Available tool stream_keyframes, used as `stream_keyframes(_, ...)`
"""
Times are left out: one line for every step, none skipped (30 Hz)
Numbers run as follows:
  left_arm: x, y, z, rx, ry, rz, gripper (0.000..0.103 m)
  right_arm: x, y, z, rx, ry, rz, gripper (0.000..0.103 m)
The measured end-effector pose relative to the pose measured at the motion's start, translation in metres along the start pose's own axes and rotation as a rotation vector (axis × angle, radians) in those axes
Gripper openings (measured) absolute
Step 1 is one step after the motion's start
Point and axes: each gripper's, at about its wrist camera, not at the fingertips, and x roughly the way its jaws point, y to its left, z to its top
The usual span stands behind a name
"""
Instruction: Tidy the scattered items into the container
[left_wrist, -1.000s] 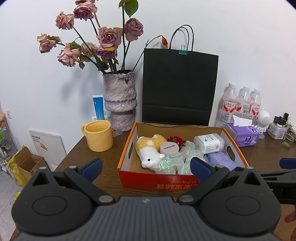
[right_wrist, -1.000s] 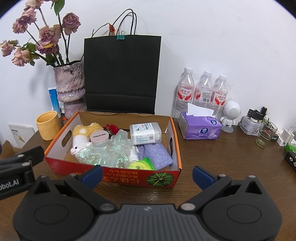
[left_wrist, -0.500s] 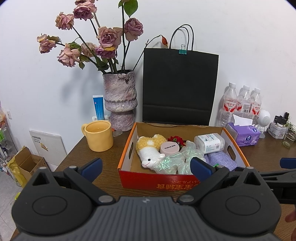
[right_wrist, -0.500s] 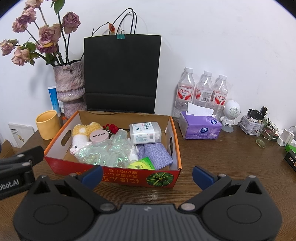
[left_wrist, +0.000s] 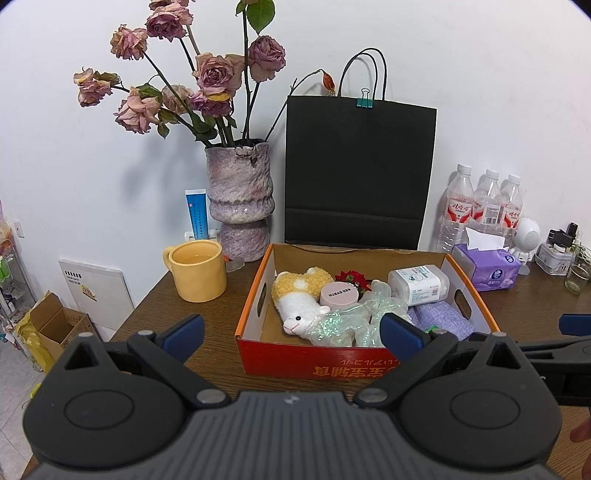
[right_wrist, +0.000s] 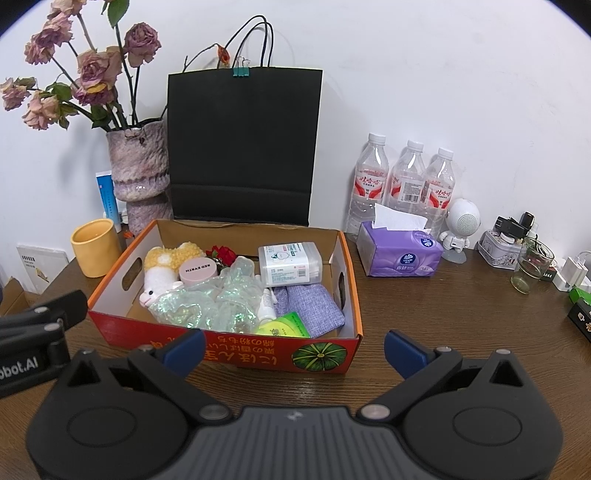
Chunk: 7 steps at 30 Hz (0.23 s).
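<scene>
Left wrist view looks across the left gripper (left_wrist: 291, 332), fingers spread wide with nothing between them, toward the cardboard box (left_wrist: 332, 363) that serves as the container. The right gripper (right_wrist: 293, 347) is likewise splayed and empty, held back from the box's near wall. Judging by how things lie, the tidying looks finished or nearly so: the loose items sit packed inside — a plush lamb (right_wrist: 162, 273), a pink jar (right_wrist: 197, 272), a crinkled iridescent bag (right_wrist: 210, 301), a white wipes pack (right_wrist: 290, 263), a lilac pouch (right_wrist: 310, 304) and a green sachet (right_wrist: 282, 326) tucked against the front wall. Soft things fill the bottom, harder ones lean on top, which probably keeps them from sliding.

What stands around the box seems to belong there rather than scattered: a yellow mug (left_wrist: 197, 271) and a vase of dried roses (left_wrist: 240, 206) to the left, a black paper bag (right_wrist: 242, 147) behind against the white wall, water bottles (right_wrist: 402, 181) and a purple tissue pack (right_wrist: 400, 253) to the right. The worktop (right_wrist: 443, 317) is dark wood grain, bare in front of both grippers.
</scene>
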Motion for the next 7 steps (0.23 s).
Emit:
stream_keyframes(0.0002, 0.0, 0.0, -0.001, 0.003, 0.001, 0.103, 0.0002, 0.0001, 0.0, -0.001, 0.001, -0.001, 0.103)
stream_keyframes(0.0005, 0.0001, 0.0, -0.002, 0.005, 0.001, 0.103, 0.0002, 0.0003, -0.0001, -0.002, 0.002, -0.002, 0.103)
stream_keyframes(0.0007, -0.0001, 0.0, -0.002, 0.006, 0.001, 0.103, 0.0004, 0.0003, -0.0001, -0.003, 0.002, -0.003, 0.103)
stream_keyframes(0.001, -0.0003, -0.0001, -0.001, 0.005, 0.0, 0.103, 0.0007, 0.0002, -0.0001, -0.003, 0.003, -0.002, 0.103)
stream_keyframes(0.0009, -0.0001, -0.0001, -0.002, 0.005, -0.001, 0.103, 0.0009, 0.0001, -0.0001, -0.002, 0.003, -0.001, 0.103)
stream_keyframes(0.001, -0.0001, -0.0002, -0.004, 0.005, -0.002, 0.103, 0.0011, 0.0001, -0.0002, -0.002, 0.003, 0.0, 0.103)
stream_keyframes(0.0009, 0.0, -0.0003, -0.004, 0.005, -0.003, 0.103, 0.0012, 0.0001, -0.0002, -0.001, 0.003, 0.0, 0.103)
